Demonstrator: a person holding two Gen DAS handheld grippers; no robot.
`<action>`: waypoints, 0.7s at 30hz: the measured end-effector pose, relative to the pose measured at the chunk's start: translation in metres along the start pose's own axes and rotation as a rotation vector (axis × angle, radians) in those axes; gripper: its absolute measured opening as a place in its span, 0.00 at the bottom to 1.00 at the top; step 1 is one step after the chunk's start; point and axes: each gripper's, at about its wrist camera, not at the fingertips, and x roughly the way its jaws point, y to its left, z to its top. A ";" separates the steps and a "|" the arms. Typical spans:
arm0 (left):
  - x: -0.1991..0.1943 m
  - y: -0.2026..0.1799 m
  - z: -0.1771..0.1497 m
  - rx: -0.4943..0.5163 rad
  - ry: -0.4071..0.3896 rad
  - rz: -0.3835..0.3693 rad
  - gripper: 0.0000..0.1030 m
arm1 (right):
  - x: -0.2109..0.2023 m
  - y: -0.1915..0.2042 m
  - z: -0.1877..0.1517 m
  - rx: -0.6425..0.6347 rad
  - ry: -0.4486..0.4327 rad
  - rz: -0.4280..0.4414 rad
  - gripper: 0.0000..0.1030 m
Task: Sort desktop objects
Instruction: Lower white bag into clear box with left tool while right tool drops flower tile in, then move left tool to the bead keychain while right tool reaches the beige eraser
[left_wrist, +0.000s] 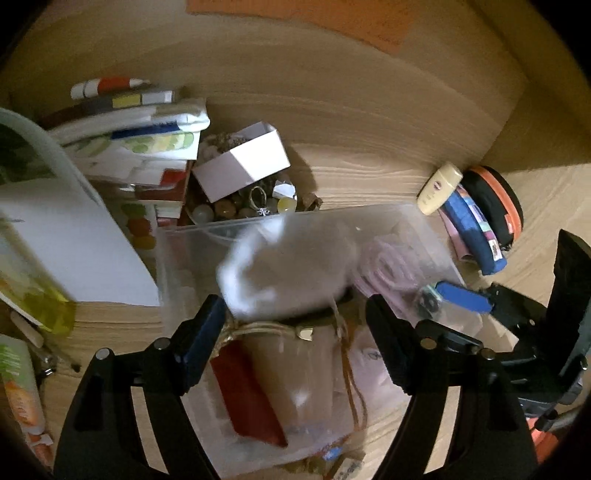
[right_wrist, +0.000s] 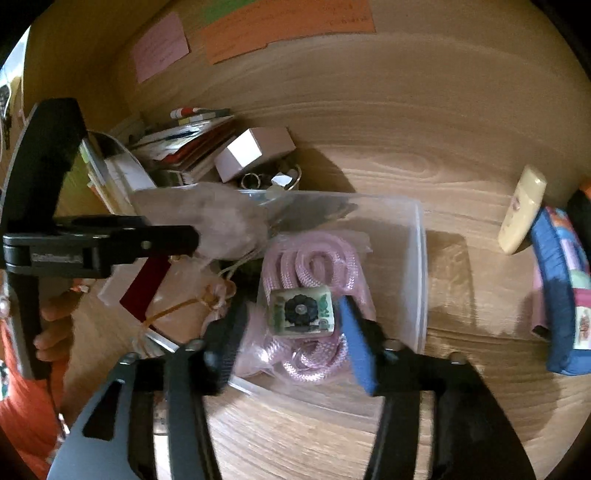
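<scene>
A clear plastic bin (left_wrist: 399, 229) (right_wrist: 417, 258) sits on the wooden desk. My left gripper (left_wrist: 295, 310) hangs over its left half with jaws wide apart; a blurred white fluffy thing (left_wrist: 291, 273) (right_wrist: 221, 221) lies between and beyond the fingertips, above a sheer pouch with a red tag (left_wrist: 247, 398) (right_wrist: 144, 288). My right gripper (right_wrist: 295, 317) is over the bin's right half, jaws around a small square tile with a dark flower (right_wrist: 301, 312), above a pink coiled rope (right_wrist: 314, 258). Whether the tile is clamped is unclear.
A pile of books and papers (left_wrist: 140, 133) (right_wrist: 184, 147), a white box (left_wrist: 243, 162) (right_wrist: 255, 151) and a dish of trinkets (left_wrist: 255, 203) stand behind the bin. A cream tube (left_wrist: 439, 188) (right_wrist: 521, 210) and blue case (left_wrist: 476, 236) (right_wrist: 557, 295) lie right.
</scene>
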 end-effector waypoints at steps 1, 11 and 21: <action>-0.006 -0.001 -0.002 0.011 -0.011 0.007 0.77 | -0.003 0.003 0.000 -0.012 -0.015 -0.022 0.58; -0.045 -0.010 -0.027 0.086 -0.082 0.064 0.90 | -0.032 0.019 0.000 -0.059 -0.083 -0.049 0.69; -0.053 0.000 -0.059 0.074 -0.052 0.077 0.93 | -0.042 0.039 -0.018 -0.106 -0.055 -0.013 0.69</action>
